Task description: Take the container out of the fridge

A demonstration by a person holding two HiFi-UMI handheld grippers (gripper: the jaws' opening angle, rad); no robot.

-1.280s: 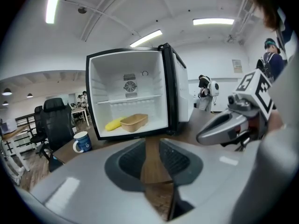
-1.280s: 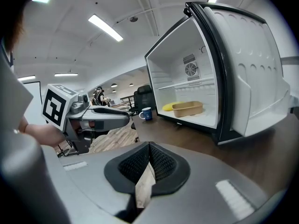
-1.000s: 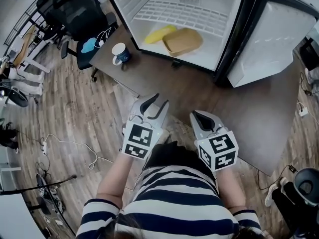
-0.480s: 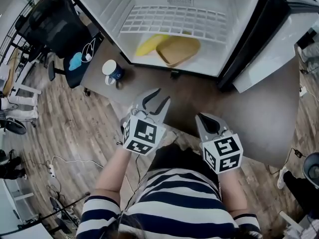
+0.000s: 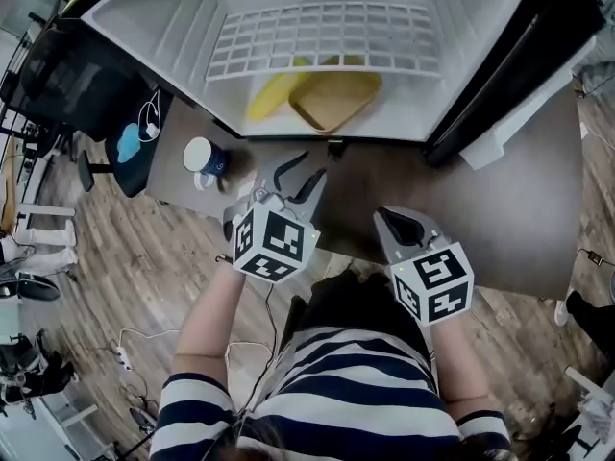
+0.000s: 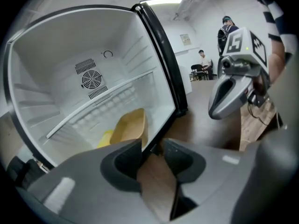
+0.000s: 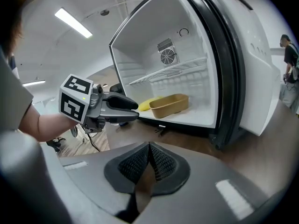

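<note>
Head view shows brown table [image 5: 500,209] over plank floor [image 5: 125,277]; left gripper [image 5: 309,166] gaping, right gripper [image 5: 382,217] pinched together.

I'm watching a person wearing a navy-and-white striped, short-sleeved shirt [image 5: 346,392]; ahead of the shirt, the grey left gripper [image 5: 309,166] and right gripper [image 5: 384,217] are each carrying a white cube with black square markers.

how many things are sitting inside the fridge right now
2: a tan container on the floor of the fridge, and a yellow object beside it, to its left in the head view. Nothing shows on the wire shelf, which partly covers both.
</note>
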